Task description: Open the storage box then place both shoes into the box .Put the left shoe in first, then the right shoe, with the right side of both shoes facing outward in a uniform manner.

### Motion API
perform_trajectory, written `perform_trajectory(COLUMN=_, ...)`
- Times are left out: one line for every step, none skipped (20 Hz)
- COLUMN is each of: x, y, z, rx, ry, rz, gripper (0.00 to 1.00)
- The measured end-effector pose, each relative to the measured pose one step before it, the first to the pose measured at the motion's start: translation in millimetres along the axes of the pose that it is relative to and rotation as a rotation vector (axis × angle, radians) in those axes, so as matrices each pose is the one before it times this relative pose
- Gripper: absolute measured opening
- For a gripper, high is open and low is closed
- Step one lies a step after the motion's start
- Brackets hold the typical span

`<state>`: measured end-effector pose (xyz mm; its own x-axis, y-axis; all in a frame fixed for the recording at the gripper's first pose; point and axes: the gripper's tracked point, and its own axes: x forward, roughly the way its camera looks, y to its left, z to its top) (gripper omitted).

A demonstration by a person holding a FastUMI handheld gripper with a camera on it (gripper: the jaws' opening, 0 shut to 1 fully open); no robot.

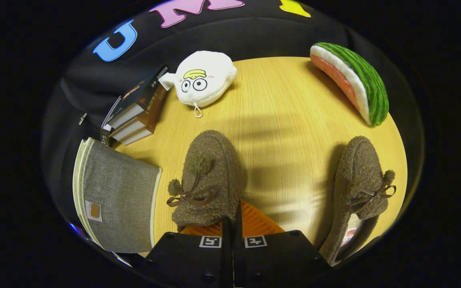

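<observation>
gripper [232, 234] clenched, empty | 2 shoes [208, 178] [360, 188] on counter [286, 120] | 1 storage box [118, 196] at left edge, closed

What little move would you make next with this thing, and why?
Probably swing the gripper toward the grey storage box lying beside the nearer shoe. Its lid looks shut, both shoes, including the far shoe, sit on the table, and the fingers are together with nothing between them. The box must open first, so go there before touching a shoe.
</observation>
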<state>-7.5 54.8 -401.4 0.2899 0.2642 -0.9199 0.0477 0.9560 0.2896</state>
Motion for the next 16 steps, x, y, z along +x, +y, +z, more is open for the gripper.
perform_trajectory(x=-7.32, y=5.19, z=0.05, rx=0.01135, ry=-0.00142, rz=0.00900, gripper=0.06)
perform_trajectory(x=-7.75, y=4.71, z=1.17, rx=0.01054, ry=-0.00430, rz=0.00601, gripper=0.06)
perform_trajectory(x=-7.04, y=5.47, z=2.33, rx=0.00524, ry=-0.01093, rz=0.00514, gripper=0.06)
perform_trajectory(x=-8.25, y=6.23, z=1.95, rx=-0.00370, ry=-0.00940, rz=0.00758, gripper=0.06)
perform_trajectory(x=-8.08, y=8.27, z=2.29, rx=-0.00631, ry=-0.00830, rz=0.01201, gripper=0.06)
perform_trajectory(x=-10.93, y=10.13, z=2.99, rx=0.00689, ry=-0.01063, rz=0.01967, gripper=0.06)
perform_trajectory(x=-11.47, y=12.94, z=5.36, rx=0.03085, ry=-0.01822, rz=0.02925, gripper=0.06)
perform_trajectory(x=-11.98, y=15.09, z=5.33, rx=0.03910, ry=-0.01914, rz=0.03759, gripper=0.06)
perform_trajectory(x=-11.23, y=13.99, z=4.08, rx=0.03568, ry=-0.01549, rz=0.03426, gripper=0.06)
perform_trajectory(x=-8.03, y=11.31, z=3.40, rx=0.02923, ry=-0.01268, rz=0.02902, gripper=0.06)
perform_trajectory(x=-7.03, y=11.73, z=3.47, rx=0.02204, ry=-0.01066, rz=0.02586, gripper=0.06)
perform_trajectory(x=-8.57, y=10.00, z=2.58, rx=0.02383, ry=-0.01684, rz=0.02228, gripper=0.06)
perform_trajectory(x=-7.28, y=9.25, z=4.37, rx=0.01617, ry=-0.01573, rz=0.01655, gripper=0.06)
perform_trajectory(x=-6.01, y=6.59, z=1.95, rx=0.01029, ry=-0.01277, rz=0.01237, gripper=0.06)
perform_trajectory(x=-6.37, y=6.15, z=1.45, rx=0.00629, ry=-0.01181, rz=0.00816, gripper=0.06)
perform_trajectory(x=-5.68, y=6.66, z=0.04, rx=0.00689, ry=-0.00582, rz=0.00761, gripper=0.06)
